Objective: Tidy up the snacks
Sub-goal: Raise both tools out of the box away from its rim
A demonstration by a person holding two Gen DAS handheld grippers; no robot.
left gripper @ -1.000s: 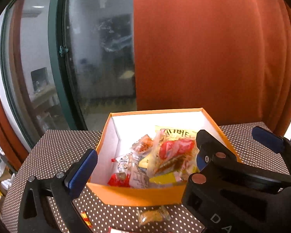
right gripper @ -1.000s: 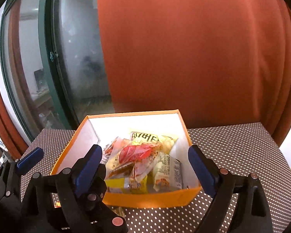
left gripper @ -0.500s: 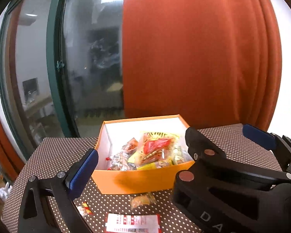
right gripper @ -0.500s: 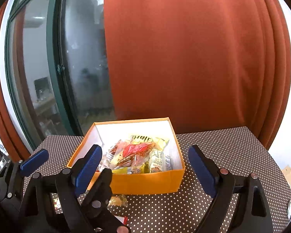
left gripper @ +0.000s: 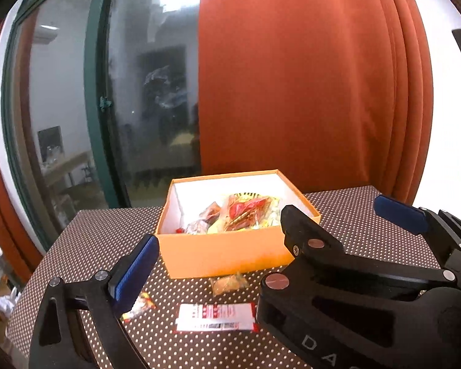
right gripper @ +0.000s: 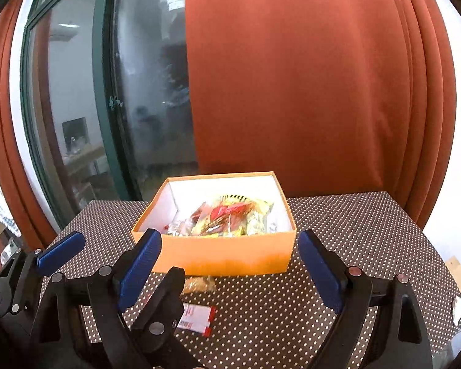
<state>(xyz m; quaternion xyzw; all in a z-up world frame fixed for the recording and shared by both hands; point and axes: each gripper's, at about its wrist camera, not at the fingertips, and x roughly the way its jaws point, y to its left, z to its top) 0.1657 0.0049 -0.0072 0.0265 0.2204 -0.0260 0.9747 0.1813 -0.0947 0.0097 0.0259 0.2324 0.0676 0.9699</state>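
An orange box sits toward the far middle of the dotted desk, already heaped with wrapped snacks. Three snacks still lie loose on the desk on the near side of it: a small amber packet just beside the box's near wall, a white-and-red packet nearer still, and a small red-and-yellow candy to the left.

The left gripper is empty, with its jaws closing slightly while nothing lies between them. The right gripper is spread wide and holds nothing.

The main risk, as I judge it, is the crowding. Both grippers hang close together over the same small patch, and the left gripper already crosses the right wrist's view, so reaching for neighbouring snacks at once could knock them together. The flat white-and-red packet lies flush on the desk and may slide away instead of lifting. The amber packet is so near the box that a finger coming down could shove the light box. The heap inside may also spill if more is dropped on top.

The left candy is partly covered by a finger, and its wrapper is probably crumpled, though blur makes that uncertain. Printing on all packets is unreadable, and the box's floor is hidden.
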